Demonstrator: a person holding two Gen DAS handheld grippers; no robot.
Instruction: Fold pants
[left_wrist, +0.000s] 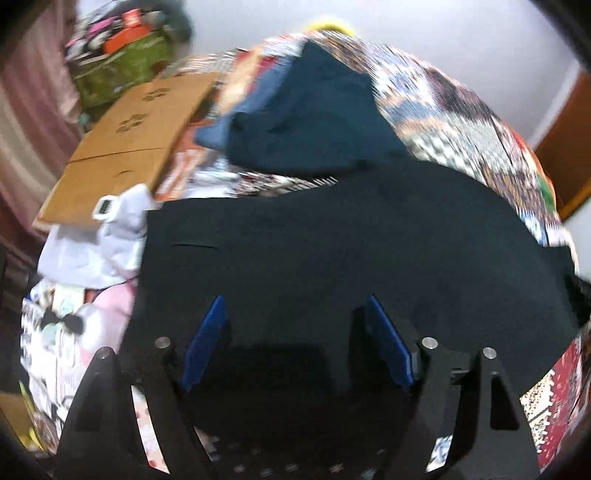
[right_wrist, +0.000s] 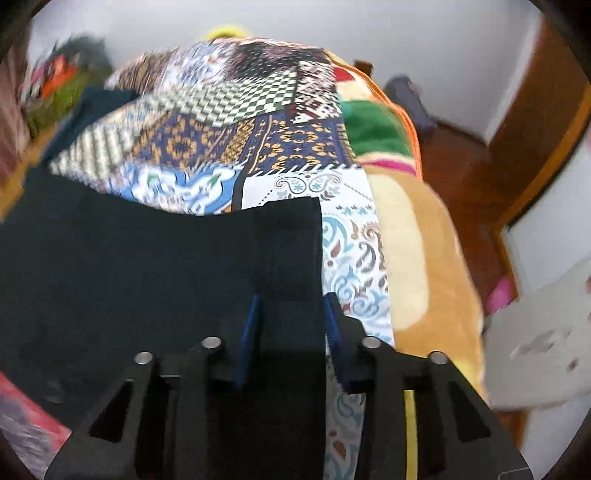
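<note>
Pants (left_wrist: 332, 236) between both parted tongs (left_wrist: 295, 306) (right_wrist: 291, 299); cardboard (left_wrist: 129, 140) only in left view

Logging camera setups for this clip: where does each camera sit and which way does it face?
Left wrist: on the left gripper, looking along its open fingers over black pants toward navy clothes and cardboard.
Right wrist: on the right gripper, fingers open around the pants' edge, facing the quilt.
Shared: pants, quilt, wall.

Our left tongs (left_wrist: 295, 314) stand spread wide over the black pants (left_wrist: 351, 240) lying flat on the patchwork bedspread (left_wrist: 461, 110). Beyond them we see a dark blue garment (left_wrist: 314, 122) and a cardboard box (left_wrist: 136, 136) at left.
</note>
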